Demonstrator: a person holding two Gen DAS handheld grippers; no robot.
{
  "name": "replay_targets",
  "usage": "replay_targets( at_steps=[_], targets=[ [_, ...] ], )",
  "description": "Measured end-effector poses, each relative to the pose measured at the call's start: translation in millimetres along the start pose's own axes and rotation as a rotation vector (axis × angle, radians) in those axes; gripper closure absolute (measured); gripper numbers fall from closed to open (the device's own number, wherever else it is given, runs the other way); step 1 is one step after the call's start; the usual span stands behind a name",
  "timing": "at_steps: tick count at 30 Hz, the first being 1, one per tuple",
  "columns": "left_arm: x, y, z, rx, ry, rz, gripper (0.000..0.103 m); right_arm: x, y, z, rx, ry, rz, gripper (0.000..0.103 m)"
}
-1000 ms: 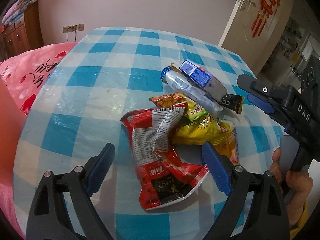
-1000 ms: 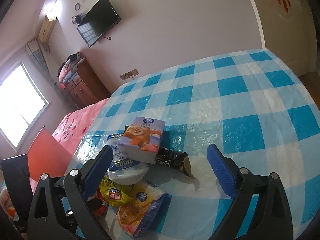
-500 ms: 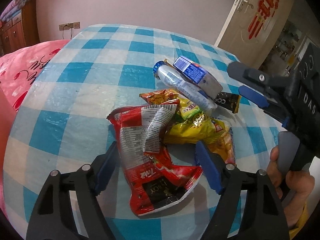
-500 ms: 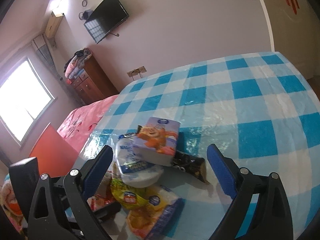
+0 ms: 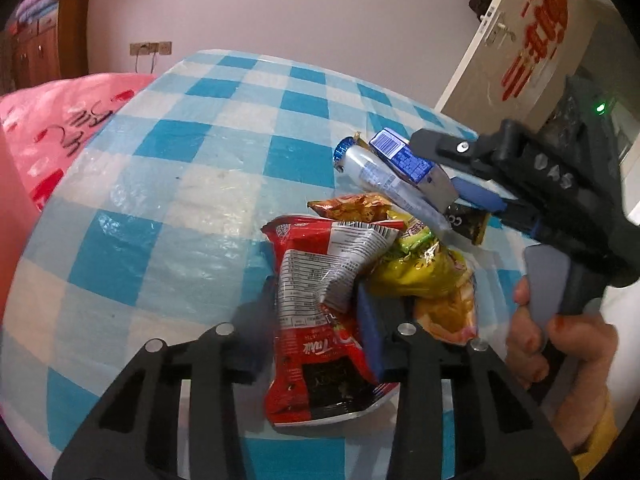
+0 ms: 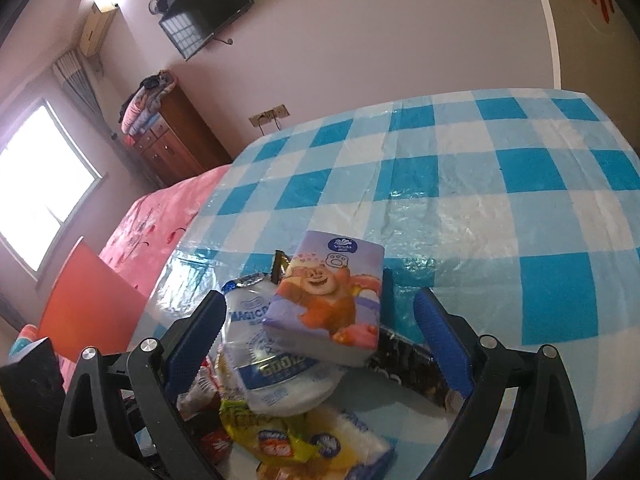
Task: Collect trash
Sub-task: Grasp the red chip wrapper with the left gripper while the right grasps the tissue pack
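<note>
While the left wrist camera looks down on a table with a blue and white checked cloth [image 5: 208, 148], the left gripper [image 5: 316, 312] is closing its jaws around a crumpled red snack bag [image 5: 320, 292]; the bag sits between the blue pads [image 5: 370, 328] and looks bunched up by them. Just beyond the red bag lies the rest of the trash pile: a yellow wrapper [image 5: 424, 272], a small orange wrapper [image 5: 352, 206], a white tube-shaped packet [image 5: 384, 180], a blue tissue pack [image 5: 404, 156] lying on it, and a dark wrapper [image 5: 466, 222] at the pile's right edge. Over the right side of the pile hangs the right gripper [image 5: 460, 176], held by a hand [image 5: 560, 344] at the lower right. A pink bedspread [image 5: 56, 120] lies to the left of the table, and a door [image 5: 528, 40] with red decoration stands behind it.

From the right wrist camera, the right gripper [image 6: 320, 336] is spread wide, and nothing touches its pads. Between its fingers lie the tissue pack [image 6: 328, 300], printed with a cartoon bear, resting on the white packet [image 6: 264, 356], with the dark wrapper [image 6: 408, 364] to the right and the yellow wrapper [image 6: 276, 436] nearer the camera. A television [image 6: 206, 8] hangs on the far wall above a wooden dresser [image 6: 176, 140].
</note>
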State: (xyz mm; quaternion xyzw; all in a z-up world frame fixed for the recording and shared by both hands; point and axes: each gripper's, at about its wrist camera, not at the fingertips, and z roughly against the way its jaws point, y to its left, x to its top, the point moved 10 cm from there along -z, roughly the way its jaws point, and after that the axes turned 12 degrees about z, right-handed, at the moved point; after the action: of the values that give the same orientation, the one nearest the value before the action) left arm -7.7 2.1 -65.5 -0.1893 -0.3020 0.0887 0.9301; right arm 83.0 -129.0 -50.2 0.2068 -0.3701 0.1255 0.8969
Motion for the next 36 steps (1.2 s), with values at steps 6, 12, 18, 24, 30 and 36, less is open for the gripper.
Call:
replay_targets(
  at_steps=[6,12,18,24,30,36],
  targets=[
    [0,-1,-1,0.012,-0.006,-0.024,0.063,-8,-4,-11,-0.015,0.023,0.002,0.031],
    [0,-3,-1,0.018,-0.005,-0.041,0.062,-11,-8,-10,-0.018,0.004,-0.011,0.044],
    [0,-2,-1,0.010,-0.009,-0.030,0.063,-11,-11,-2,-0.035,-0.024,-0.015,0.045],
    [1,2,2,-0.015,-0.005,-0.001,0.066,-10,-10,11,-0.045,-0.052,-0.018,0.045],
    [0,11,9,-0.026,-0.009,0.018,0.069,-11,-4,25,-0.049,-0.070,-0.013,0.045],
    [4,22,20,-0.046,-0.021,0.049,0.071,-8,5,37,-0.054,-0.082,0.005,0.045]
  ],
)
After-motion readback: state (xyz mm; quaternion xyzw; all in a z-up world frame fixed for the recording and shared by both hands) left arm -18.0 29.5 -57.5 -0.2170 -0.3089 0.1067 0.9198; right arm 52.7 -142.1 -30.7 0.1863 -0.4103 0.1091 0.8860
